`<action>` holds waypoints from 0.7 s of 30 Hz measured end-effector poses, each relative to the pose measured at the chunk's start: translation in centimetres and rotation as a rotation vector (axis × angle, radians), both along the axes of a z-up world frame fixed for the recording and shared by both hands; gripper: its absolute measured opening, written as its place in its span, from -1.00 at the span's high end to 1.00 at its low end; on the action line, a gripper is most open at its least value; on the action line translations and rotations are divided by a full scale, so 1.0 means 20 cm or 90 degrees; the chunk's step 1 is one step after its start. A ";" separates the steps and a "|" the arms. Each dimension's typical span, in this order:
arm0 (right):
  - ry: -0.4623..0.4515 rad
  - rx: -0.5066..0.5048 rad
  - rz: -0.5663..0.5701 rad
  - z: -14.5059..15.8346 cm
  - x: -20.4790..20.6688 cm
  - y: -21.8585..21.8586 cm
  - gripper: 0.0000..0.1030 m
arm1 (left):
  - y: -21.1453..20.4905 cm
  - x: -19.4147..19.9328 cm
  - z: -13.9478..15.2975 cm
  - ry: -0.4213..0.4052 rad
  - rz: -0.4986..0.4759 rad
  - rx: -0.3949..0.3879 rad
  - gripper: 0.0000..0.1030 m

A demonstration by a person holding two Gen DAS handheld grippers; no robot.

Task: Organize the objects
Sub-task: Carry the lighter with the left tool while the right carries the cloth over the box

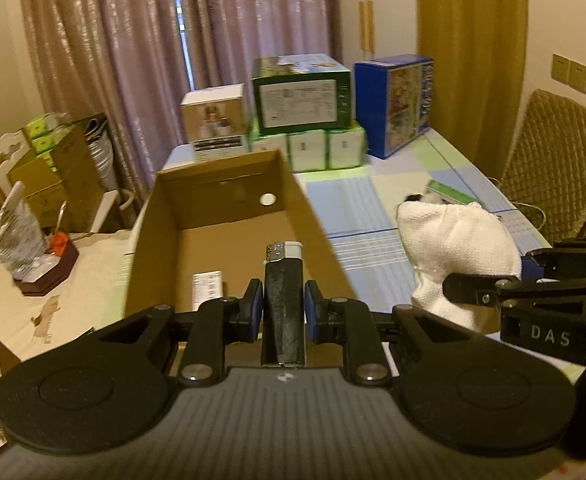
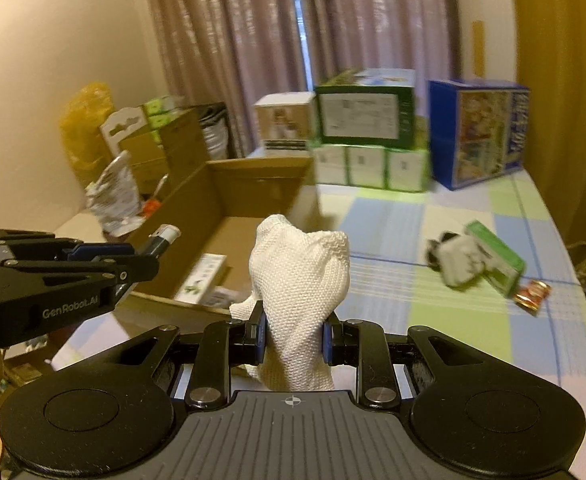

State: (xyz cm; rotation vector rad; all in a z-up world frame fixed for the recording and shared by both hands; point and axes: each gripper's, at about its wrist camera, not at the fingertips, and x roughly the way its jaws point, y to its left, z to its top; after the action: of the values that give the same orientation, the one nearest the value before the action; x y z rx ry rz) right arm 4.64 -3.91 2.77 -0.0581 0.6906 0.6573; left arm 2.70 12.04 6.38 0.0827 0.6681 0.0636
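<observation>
Over near end of box point(image 1: 229, 216), left gripper point(image 1: 283, 312) clamps lighter point(image 1: 283, 300) mid-body; stiff, slick. Right gripper point(image 2: 293, 336) pinches cloth point(image 2: 299, 272): soft, light.

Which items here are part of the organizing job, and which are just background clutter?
In play:
- lighter in left gripper
- white cloth in right gripper
- open cardboard box
- green packet on the table

Lying about:
- stacked boxes
- blue box
- chair
- curtains

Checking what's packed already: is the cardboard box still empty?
No: the cardboard box already holds a white packet lying on its floor.
</observation>
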 end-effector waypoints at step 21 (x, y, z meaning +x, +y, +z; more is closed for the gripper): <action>-0.006 -0.030 0.052 -0.02 0.05 0.26 0.56 | 0.32 0.01 0.02 0.003 0.044 -0.031 0.66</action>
State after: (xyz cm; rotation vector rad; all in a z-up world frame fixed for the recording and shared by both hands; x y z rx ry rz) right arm 5.64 1.28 2.40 -0.1331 0.6975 0.7194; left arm 2.85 18.41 6.78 0.0135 0.6773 0.1139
